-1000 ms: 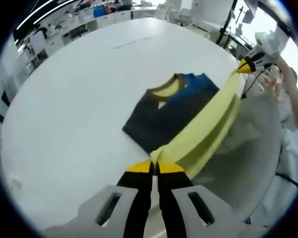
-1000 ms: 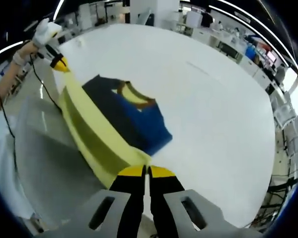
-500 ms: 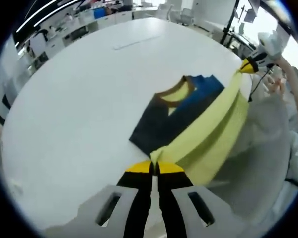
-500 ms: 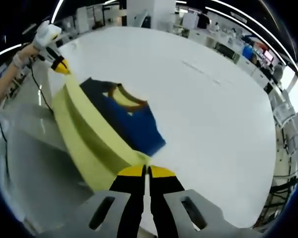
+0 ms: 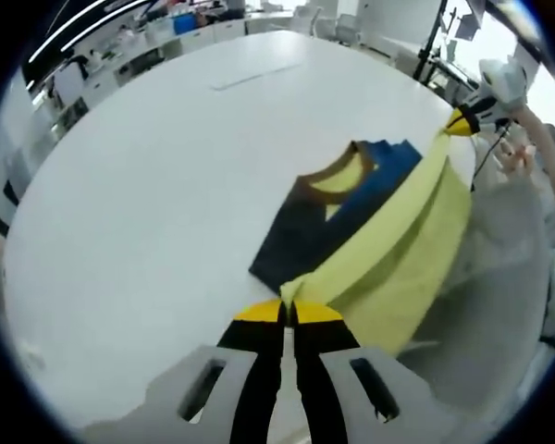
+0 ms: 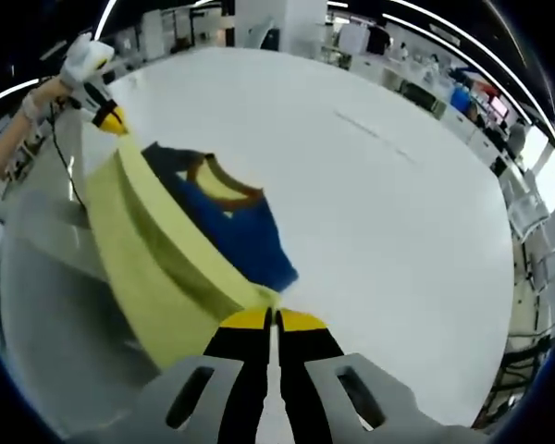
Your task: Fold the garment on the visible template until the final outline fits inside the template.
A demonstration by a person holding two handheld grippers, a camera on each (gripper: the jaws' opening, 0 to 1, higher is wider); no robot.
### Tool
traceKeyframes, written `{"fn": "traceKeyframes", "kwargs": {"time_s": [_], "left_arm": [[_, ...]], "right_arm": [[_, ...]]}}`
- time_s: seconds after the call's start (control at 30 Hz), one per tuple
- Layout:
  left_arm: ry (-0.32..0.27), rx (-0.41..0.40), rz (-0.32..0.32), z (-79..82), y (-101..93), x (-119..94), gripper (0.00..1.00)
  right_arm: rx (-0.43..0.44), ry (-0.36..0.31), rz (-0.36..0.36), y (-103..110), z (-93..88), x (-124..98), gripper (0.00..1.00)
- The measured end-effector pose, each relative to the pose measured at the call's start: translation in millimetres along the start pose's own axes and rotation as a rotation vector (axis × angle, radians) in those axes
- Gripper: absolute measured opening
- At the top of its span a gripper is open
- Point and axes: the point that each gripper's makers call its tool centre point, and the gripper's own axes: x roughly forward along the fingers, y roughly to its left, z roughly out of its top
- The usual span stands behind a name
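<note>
Two grippers, left (image 5: 288, 310) and right (image 6: 271, 317), each clamped on a corner of the shirt's (image 5: 351, 231) yellow hem, hold it taut above the table (image 5: 148, 185). Collar end lies flat on the table; the hem half hangs off its near edge. Fold step in hand. Next, likely: carry hem toward collar, lay flat. Template not discernible.

Navy, blue and pale-yellow garment (image 5: 351, 231) with brown collar on white table (image 5: 148, 185)
</note>
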Motion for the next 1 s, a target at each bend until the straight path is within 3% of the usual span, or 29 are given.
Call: {"fn": "traceKeyframes", "kwargs": {"time_s": [0.5, 1.0], "left_arm": [[0.014, -0.026, -0.002, -4.5, 9.1, 13.2, 0.0], [0.007, -0.056, -0.008, -2.5, 16.5, 25.7, 0.0]], "right_arm": [[-0.018, -0.006, -0.009, -10.5, 8.6, 23.9, 0.03], [0.013, 0.008, -0.007, -18.5, 3.7, 42.9, 0.03]]}}
